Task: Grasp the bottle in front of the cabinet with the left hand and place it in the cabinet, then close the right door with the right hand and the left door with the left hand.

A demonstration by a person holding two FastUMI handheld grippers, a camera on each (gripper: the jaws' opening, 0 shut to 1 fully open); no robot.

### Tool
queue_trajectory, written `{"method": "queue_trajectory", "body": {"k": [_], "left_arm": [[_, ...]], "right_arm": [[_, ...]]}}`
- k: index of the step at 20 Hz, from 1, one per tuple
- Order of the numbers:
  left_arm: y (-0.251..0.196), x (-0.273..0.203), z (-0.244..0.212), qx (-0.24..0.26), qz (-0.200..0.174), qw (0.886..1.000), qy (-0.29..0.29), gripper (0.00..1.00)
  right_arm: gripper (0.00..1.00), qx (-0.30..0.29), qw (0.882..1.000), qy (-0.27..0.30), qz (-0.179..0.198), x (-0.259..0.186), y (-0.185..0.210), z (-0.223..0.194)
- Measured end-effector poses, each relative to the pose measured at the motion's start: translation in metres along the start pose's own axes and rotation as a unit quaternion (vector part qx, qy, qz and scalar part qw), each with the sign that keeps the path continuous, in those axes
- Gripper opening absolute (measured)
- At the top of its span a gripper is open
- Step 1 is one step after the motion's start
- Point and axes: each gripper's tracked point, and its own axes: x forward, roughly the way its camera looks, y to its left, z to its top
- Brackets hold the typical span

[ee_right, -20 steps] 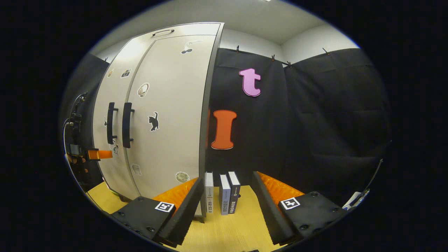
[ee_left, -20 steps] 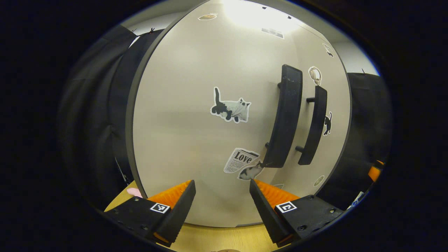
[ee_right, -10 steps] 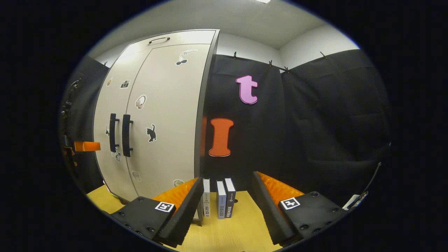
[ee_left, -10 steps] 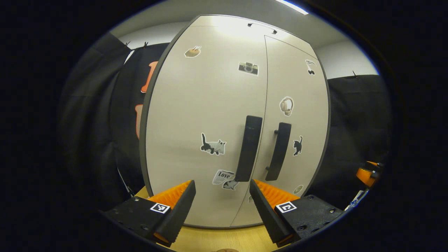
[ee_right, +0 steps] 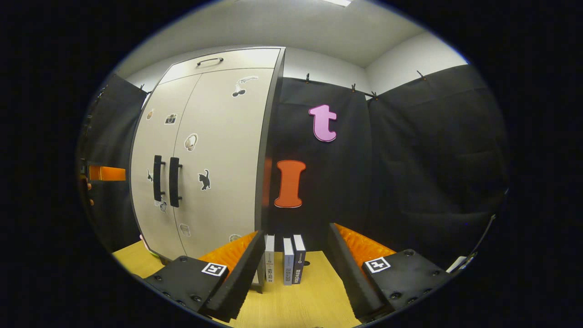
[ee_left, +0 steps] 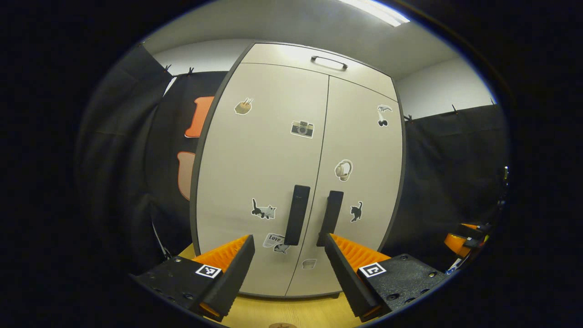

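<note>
Backed off, left gripper [ee_left: 287, 262] gapes empty — both cabinet [ee_left: 255, 150] doors ahead, closed.

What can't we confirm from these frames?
- Bottle: the shut pale grey double-door cabinet hides its inside in both views.
- Upright boxes' labels: too small, right gripper view.
- Other gripper: cut off at the left edge, right gripper view; jaws unreadable there.

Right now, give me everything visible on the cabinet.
The cabinet is tall, pale beige with a dark edge, and stands upright on the wooden tabletop against the black booth wall. Both doors are shut, meeting at a centre seam, each with a vertical black handle beside it. Stickers dot the fronts, among them cats and a camera. A top panel carries a small horizontal handle. Three books stand by its right side. Nothing touches the doors.
</note>
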Motion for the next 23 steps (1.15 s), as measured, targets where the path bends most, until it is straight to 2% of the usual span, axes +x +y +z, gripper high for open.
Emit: {"method": "queue_trajectory", "body": {"k": [13,16,22,23], "left_arm": [[-0.035,-0.031,0.017,-0.016,0.004,1.000,-0.019,0.94],[-0.041,-0.037,0.022,-0.014,0.007,1.000,-0.025,0.94],[-0.057,-0.044,0.033,-0.006,0.008,0.999,-0.042,0.94],[-0.060,-0.045,0.034,-0.006,0.006,0.999,-0.044,0.94]], "right_arm": [[0.94,0.002,1.000,-0.016,0.012,-0.029,-0.029,0.014],[0.94,-0.002,1.000,-0.018,0.004,-0.032,-0.040,0.015],[0.94,-0.001,0.999,-0.029,0.015,-0.037,-0.050,0.018],[0.87,-0.001,0.999,-0.031,0.012,-0.038,-0.054,0.018]]}}
